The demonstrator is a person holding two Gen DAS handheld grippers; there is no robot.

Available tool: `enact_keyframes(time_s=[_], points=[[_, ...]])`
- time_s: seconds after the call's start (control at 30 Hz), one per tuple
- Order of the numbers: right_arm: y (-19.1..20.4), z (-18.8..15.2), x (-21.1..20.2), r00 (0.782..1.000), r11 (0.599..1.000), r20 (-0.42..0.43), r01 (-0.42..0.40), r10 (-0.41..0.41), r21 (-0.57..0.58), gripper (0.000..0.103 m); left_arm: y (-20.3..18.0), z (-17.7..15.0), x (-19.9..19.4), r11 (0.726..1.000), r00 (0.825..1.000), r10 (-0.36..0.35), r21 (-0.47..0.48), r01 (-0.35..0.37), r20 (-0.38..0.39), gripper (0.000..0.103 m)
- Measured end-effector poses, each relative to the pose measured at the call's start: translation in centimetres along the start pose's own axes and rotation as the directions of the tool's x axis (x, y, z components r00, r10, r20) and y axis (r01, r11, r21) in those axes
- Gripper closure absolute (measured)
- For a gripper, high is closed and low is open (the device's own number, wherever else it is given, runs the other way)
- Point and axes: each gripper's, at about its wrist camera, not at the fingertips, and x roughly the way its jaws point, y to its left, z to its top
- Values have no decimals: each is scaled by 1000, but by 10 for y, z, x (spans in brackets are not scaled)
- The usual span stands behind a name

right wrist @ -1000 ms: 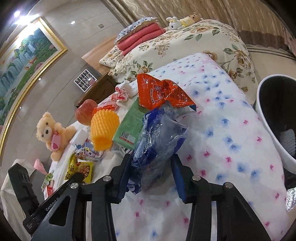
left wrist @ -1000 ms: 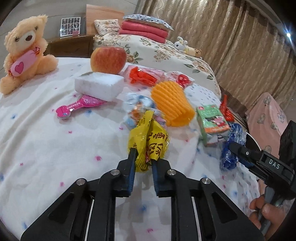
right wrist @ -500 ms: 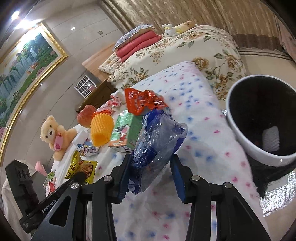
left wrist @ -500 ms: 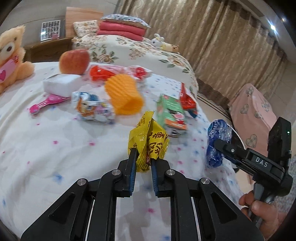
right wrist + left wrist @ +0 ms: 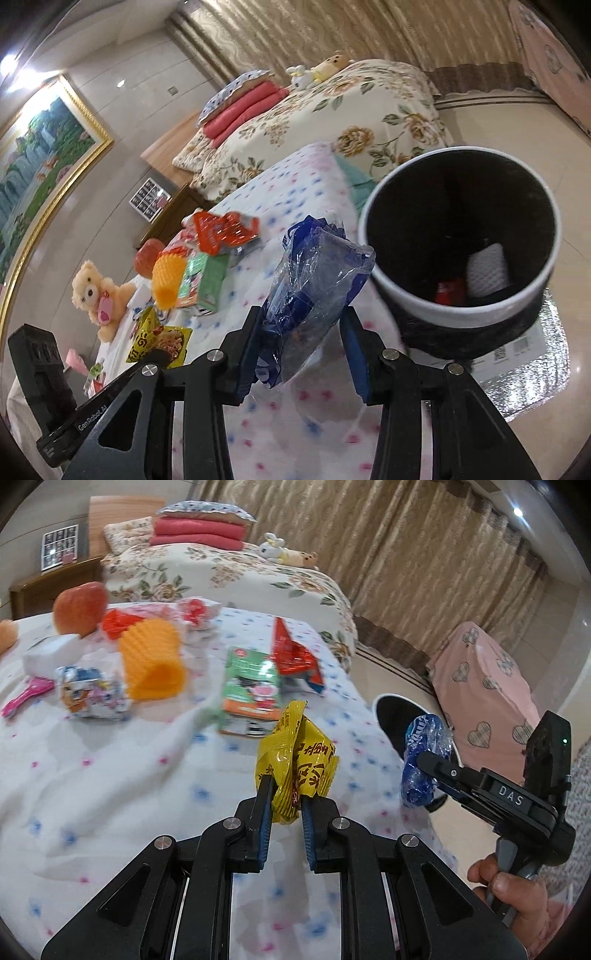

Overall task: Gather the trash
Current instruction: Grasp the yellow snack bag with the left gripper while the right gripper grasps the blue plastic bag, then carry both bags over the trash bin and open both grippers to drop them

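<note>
Yellow wrapper (image 5: 295, 764) crumpled, upright; blue bag (image 5: 314, 291) crinkled, beside bin (image 5: 384, 284).

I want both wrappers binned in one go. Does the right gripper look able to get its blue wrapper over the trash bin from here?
Probably yes. The right gripper is shut on the blue wrapper, and the trash bin stands open-topped on the floor beside the bed's edge, with nothing showing between them.

My left gripper (image 5: 284, 797) tilts downward, its fingers (image 5: 263, 805) pinched nearly together on a yellow wrapper (image 5: 295, 760). My right gripper (image 5: 304, 332) also tilts downward, fingers (image 5: 356, 354) partway closed around a blue plastic bag (image 5: 314, 280). Seen from the left wrist, my right hand (image 5: 517, 893) sits at four o'clock, wrapped around its handle.
</note>
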Motion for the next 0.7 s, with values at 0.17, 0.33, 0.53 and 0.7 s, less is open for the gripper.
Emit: enact_keyframes(time_s=[0.17, 0.33, 0.53, 0.7], points=[[-17, 4, -10, 1000, 999, 18, 18, -19, 26, 60, -18, 3, 9, 999, 1000, -17, 28, 18, -13, 90], [-35, 8, -19, 998, 998, 34, 43, -45, 50, 60, -34, 5, 19, 998, 999, -32, 54, 33, -28, 90], [-54, 16, -26, 996, 995, 43, 71, -74, 68, 60, -54, 7, 31, 995, 997, -51, 79, 55, -51, 90], [-67, 23, -28, 995, 993, 47, 86, -90, 78, 60, -68, 13, 41, 991, 996, -63, 112, 70, -64, 90]])
